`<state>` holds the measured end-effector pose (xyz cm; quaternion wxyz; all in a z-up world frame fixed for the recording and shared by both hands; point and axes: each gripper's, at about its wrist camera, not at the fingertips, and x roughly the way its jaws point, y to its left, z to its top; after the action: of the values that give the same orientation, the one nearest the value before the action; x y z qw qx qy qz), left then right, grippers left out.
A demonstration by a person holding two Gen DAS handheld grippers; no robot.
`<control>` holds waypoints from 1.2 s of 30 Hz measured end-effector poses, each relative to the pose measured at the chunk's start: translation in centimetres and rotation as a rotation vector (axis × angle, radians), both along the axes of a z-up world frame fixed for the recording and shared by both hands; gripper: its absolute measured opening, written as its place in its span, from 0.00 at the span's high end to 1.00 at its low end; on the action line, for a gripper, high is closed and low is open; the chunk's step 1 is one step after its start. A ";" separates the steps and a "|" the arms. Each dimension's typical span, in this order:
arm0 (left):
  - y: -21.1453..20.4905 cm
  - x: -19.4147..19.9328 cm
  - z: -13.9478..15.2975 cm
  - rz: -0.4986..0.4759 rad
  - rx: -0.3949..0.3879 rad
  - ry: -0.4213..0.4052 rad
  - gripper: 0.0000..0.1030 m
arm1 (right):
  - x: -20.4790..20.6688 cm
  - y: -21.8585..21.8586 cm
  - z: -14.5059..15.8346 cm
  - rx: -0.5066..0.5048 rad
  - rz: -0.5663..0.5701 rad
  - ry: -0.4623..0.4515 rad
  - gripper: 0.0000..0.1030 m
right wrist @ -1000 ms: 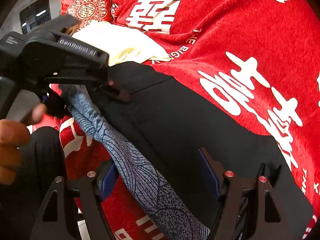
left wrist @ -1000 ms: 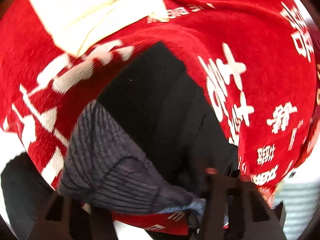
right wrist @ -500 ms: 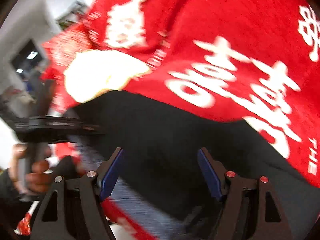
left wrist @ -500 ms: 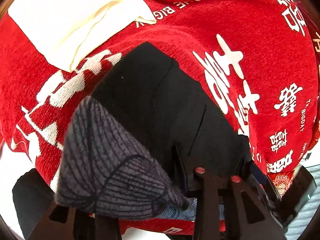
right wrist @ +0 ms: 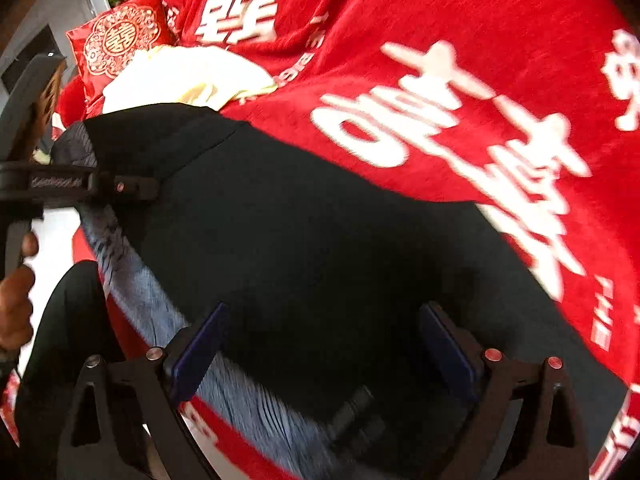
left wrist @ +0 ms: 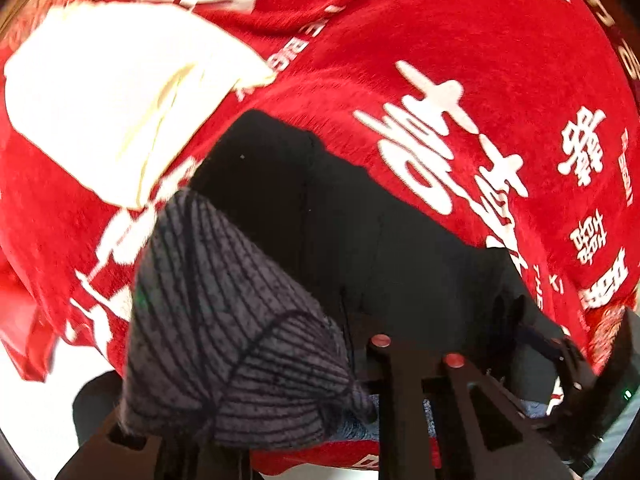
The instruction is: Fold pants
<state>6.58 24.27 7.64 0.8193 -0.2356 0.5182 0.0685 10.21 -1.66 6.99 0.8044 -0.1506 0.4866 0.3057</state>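
Your left hand-held gripper (right wrist: 132,188) has just been closing and clamps the pants' (right wrist: 320,240) grey-patterned edge to lift it; your right hand-held gripper (right wrist: 320,344), jaws just widened, hovers empty above the pants on the red bedspread (right wrist: 460,20).

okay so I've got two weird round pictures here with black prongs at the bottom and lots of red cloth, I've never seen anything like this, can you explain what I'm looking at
There is no robot here. A person holds a handheld two-finger gripper in each hand, and each gripper carries a wide-angle camera looking along its fingers, hence the round, bent pictures.

One picture comes from the left gripper, the other from the right gripper. In the right view you also see the person's hand holding the left tool.

The surface is a red blanket with white characters. On it lie black pants with a grey patterned lining, a pale folded cloth and a red cushion.

The left jaws have just been closing and pinch the pants' edge. The right jaws have just been opening and stand wide, gripping nothing.
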 end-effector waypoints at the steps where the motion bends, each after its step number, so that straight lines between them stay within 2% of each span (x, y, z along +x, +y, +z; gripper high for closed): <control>1: -0.6 0.0 0.7 -0.013 0.026 -0.014 0.80 | -0.6 -1.1 0.8 -0.005 -0.018 -0.022 0.06; 6: -3.6 -0.2 3.8 -0.071 0.144 -0.073 0.81 | -2.2 -7.0 2.5 0.034 -0.143 -0.039 0.06; 10: -6.2 0.0 5.6 -0.103 0.226 -0.097 0.81 | -1.5 -10.2 0.8 -0.022 -0.241 -0.028 0.06; 12: -6.9 0.1 6.1 -0.114 0.242 -0.106 0.81 | -0.7 -10.7 -1.1 -0.090 -0.276 0.016 0.06; 13: -7.4 0.1 6.5 -0.122 0.251 -0.112 0.81 | -0.3 -10.7 -2.8 -0.125 -0.285 0.059 0.01; 15: -8.3 -0.1 7.4 -0.140 0.273 -0.128 0.81 | -0.3 -10.6 -2.9 -0.099 -0.284 0.008 0.01; 17: -9.4 -0.3 8.2 -0.164 0.294 -0.145 0.81 | -0.1 -10.5 -2.7 -0.101 -0.282 0.020 0.01; 19: -10.5 -0.3 8.6 -0.183 0.307 -0.157 0.81 | 0.2 -10.7 -1.8 -0.074 -0.302 0.042 0.01; 22: -11.5 -0.2 9.1 -0.193 0.324 -0.164 0.81 | 1.2 -9.9 0.4 0.005 -0.313 -0.003 0.01; 24: -11.9 -0.1 9.2 -0.192 0.329 -0.163 0.81 | 2.7 -8.3 0.7 -0.020 -0.310 -0.029 0.01; 27: -12.0 -0.1 9.4 -0.190 0.318 -0.159 0.81 | 5.5 -4.6 -1.1 -0.074 -0.256 0.004 0.01; 29: -12.1 -0.4 9.6 -0.193 0.312 -0.164 0.81 | 6.4 -2.2 -3.2 -0.215 -0.209 -0.034 0.01; 30: -12.1 -0.4 9.7 -0.195 0.310 -0.166 0.81 | 6.4 -1.6 -3.7 -0.252 -0.175 -0.076 0.01; 31: -12.4 -0.5 9.8 -0.202 0.315 -0.170 0.81 | 6.5 -1.8 -3.5 -0.241 -0.168 -0.096 0.01; 33: -12.9 -0.5 9.9 -0.217 0.326 -0.179 0.81 | 7.6 -2.3 -3.4 -0.216 -0.187 -0.044 0.01; 36: -13.9 -0.5 10.3 -0.240 0.328 -0.191 0.81 | 9.3 -3.1 -3.0 -0.218 -0.245 -0.035 0.01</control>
<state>6.05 10.41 17.91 0.8943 -0.0411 0.4446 0.0311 19.47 -4.79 3.95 0.8228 -0.1821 0.5176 0.1481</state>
